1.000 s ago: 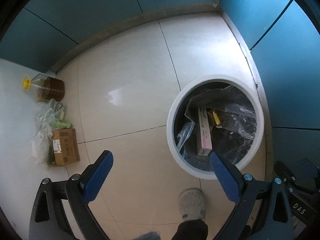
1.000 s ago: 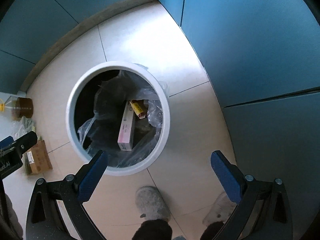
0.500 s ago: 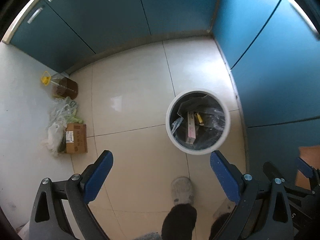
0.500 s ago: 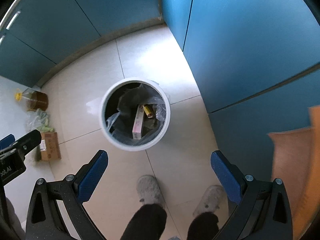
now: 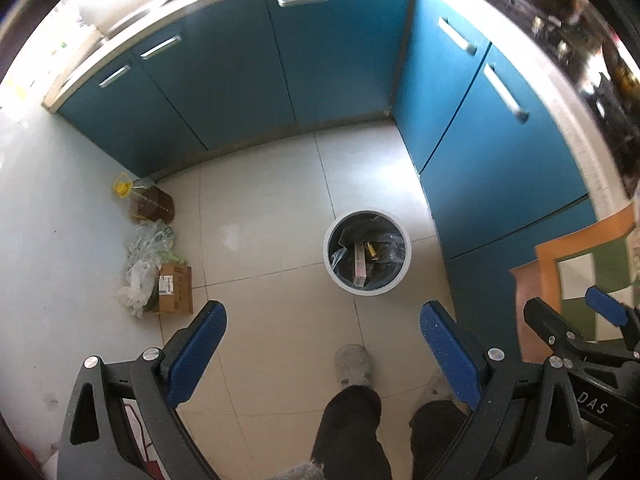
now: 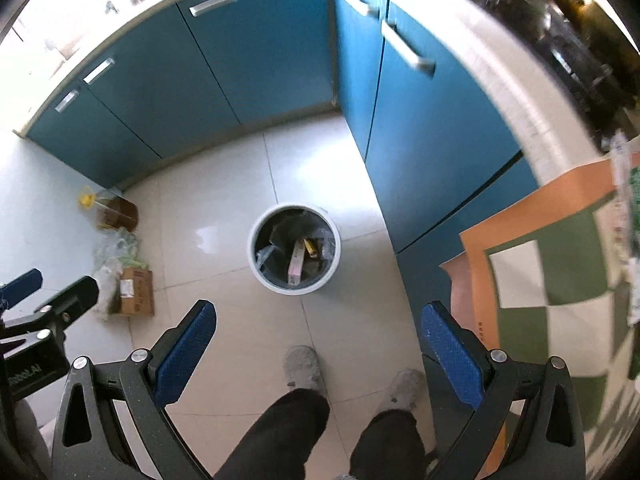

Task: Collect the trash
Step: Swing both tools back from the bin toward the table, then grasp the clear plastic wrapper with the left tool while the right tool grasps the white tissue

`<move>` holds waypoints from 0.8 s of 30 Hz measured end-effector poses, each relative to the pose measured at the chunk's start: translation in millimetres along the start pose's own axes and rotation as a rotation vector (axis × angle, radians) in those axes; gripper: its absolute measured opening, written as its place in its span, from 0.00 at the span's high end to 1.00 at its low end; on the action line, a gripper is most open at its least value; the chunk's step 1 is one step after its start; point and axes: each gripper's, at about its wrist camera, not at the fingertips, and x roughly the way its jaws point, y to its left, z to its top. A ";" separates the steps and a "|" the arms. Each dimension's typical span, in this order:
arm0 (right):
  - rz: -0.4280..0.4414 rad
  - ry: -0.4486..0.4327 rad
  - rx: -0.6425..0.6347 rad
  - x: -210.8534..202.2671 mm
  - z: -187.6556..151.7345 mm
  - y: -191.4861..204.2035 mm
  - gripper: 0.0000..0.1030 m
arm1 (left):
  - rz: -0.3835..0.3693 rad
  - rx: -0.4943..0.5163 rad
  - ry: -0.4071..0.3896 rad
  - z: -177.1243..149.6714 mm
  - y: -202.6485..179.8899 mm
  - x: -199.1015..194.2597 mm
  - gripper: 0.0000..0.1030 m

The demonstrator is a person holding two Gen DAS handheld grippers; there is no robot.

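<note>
A white round trash bin [image 5: 335, 280] with a dark bag stands on the tiled floor near the blue cabinets; it also shows in the right wrist view [image 6: 256, 270]. Inside lie a pink and white box [image 5: 359, 263] [image 6: 296, 262] and a small yellow item [image 5: 372, 249] [image 6: 310, 247]. My left gripper [image 5: 324, 330] is open and empty, high above the floor. My right gripper [image 6: 318, 330] is open and empty, also high above the bin.
Blue cabinets [image 5: 320, 60] wrap the corner. By the left wall sit an oil jug [image 5: 150, 204], plastic bags [image 5: 146, 256] and a cardboard box [image 5: 176, 288]. An orange, green and white checked surface [image 6: 560, 280] is at the right. The person's legs and slippers [image 6: 302, 366] are below.
Both grippers have risen well away from the bin, which now looks much smaller. The cabinet fronts, the countertop and the checked surface have come into view. Both grippers stay open.
</note>
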 end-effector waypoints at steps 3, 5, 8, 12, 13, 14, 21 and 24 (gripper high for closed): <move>0.059 -0.015 0.030 -31.6 -3.7 -5.1 0.00 | 0.033 -0.022 -0.022 2.3 1.9 -27.0 0.04; 0.101 -0.025 0.064 -50.3 -4.1 -15.1 0.00 | 0.064 -0.012 -0.052 7.0 -6.1 -47.3 0.04; 0.154 -0.045 0.150 -72.2 0.1 -46.4 0.00 | 0.094 0.026 -0.100 17.4 -34.8 -75.4 0.04; 0.172 -0.094 0.313 -101.5 4.8 -129.4 0.00 | 0.082 0.116 -0.155 35.6 -101.2 -102.0 0.04; 0.169 -0.104 0.347 -106.4 4.5 -148.2 0.00 | 0.075 0.146 -0.166 40.2 -122.3 -106.5 0.04; 0.155 -0.119 0.401 -115.6 0.0 -179.7 0.00 | 0.064 0.181 -0.171 44.6 -147.6 -109.8 0.04; -0.074 -0.094 0.774 -138.7 -74.5 -392.0 0.00 | -0.116 0.408 -0.024 59.9 -324.0 -77.4 0.04; -0.058 -0.067 0.927 -125.2 -110.6 -455.0 0.00 | -0.154 0.484 0.049 60.6 -387.0 -51.7 0.04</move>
